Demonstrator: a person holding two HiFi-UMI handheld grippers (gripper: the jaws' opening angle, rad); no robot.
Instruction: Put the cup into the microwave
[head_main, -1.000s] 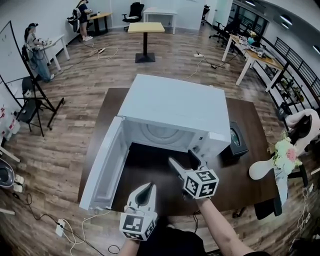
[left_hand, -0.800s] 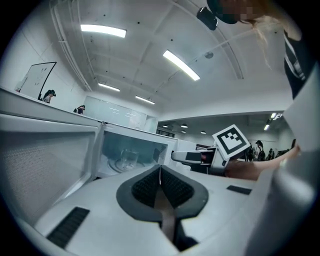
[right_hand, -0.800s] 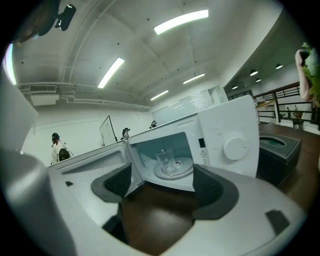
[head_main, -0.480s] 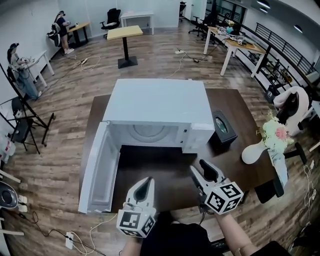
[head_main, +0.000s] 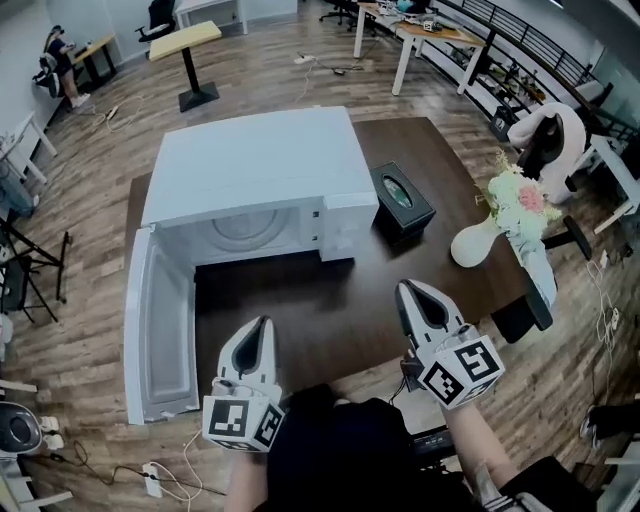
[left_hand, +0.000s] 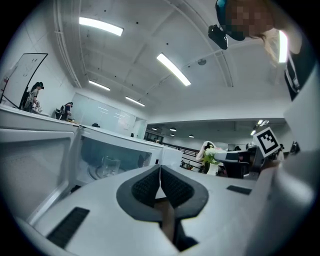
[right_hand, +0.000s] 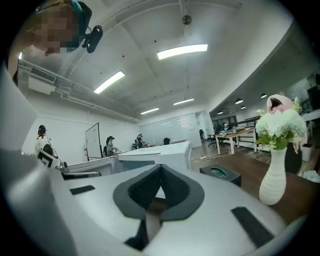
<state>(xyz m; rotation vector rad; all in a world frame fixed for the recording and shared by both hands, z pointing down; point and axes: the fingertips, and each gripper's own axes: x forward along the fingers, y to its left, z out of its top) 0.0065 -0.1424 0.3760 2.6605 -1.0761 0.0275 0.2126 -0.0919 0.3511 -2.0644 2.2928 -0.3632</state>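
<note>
A clear glass cup (left_hand: 110, 166) stands on the turntable inside the white microwave (head_main: 260, 165), seen through its open mouth in the left gripper view. In the head view the cavity (head_main: 250, 238) is dim and I cannot pick out the cup there. My left gripper (head_main: 260, 326) is shut and empty, near the table's front edge, in front of the cavity. My right gripper (head_main: 408, 289) is to the right of the microwave, over bare table. Its jaws have just been closing and now meet with nothing between them (right_hand: 160, 167).
The microwave door (head_main: 160, 330) hangs open to the left, reaching the table's front left corner. A black tissue box (head_main: 400, 200) sits right of the microwave. A white vase with flowers (head_main: 482, 243) stands at the right edge of the dark table (head_main: 340, 310).
My right gripper has drawn back from the microwave's mouth toward the near right and gone from open to shut. The left gripper has shifted a little and stays shut.
</note>
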